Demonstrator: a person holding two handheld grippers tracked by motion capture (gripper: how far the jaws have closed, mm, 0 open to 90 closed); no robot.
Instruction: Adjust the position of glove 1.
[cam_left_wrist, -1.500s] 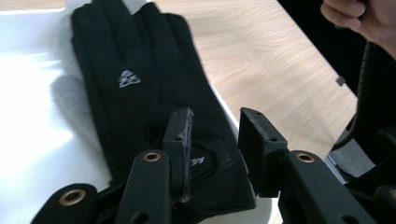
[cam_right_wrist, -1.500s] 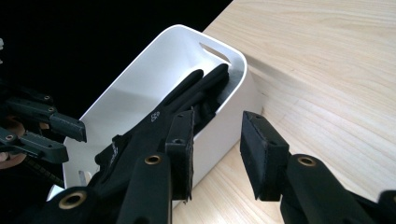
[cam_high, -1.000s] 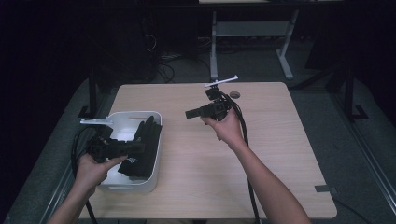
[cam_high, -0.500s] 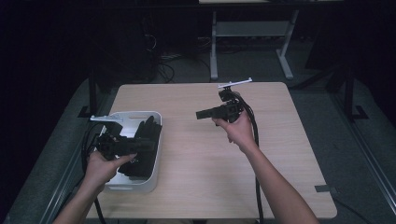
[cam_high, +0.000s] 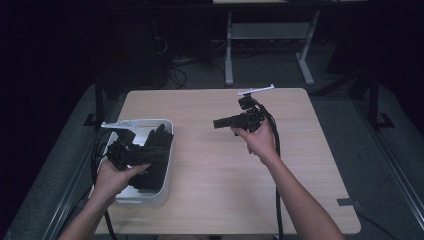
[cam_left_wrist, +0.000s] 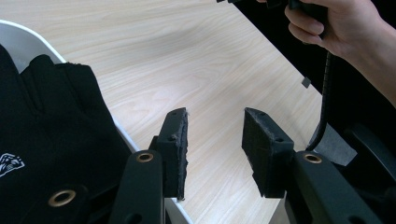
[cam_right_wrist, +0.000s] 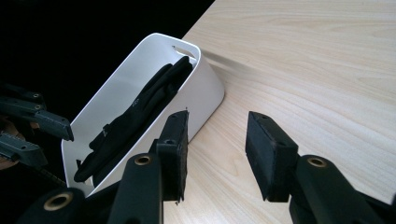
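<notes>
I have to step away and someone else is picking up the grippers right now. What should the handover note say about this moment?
Left gripper: jaws open, nothing between them, held over the near end of the white bin.
Right gripper: jaws open, empty, held above the middle of the table, pointing toward the bin.
Both have just been opening.
Black gloves: lying in the bin, fingers reaching over its far rim.
Done: the gloves are in the bin.
Left: apparently nothing more to collect from the tabletop; perhaps tuck the gloves fully in.
</notes>
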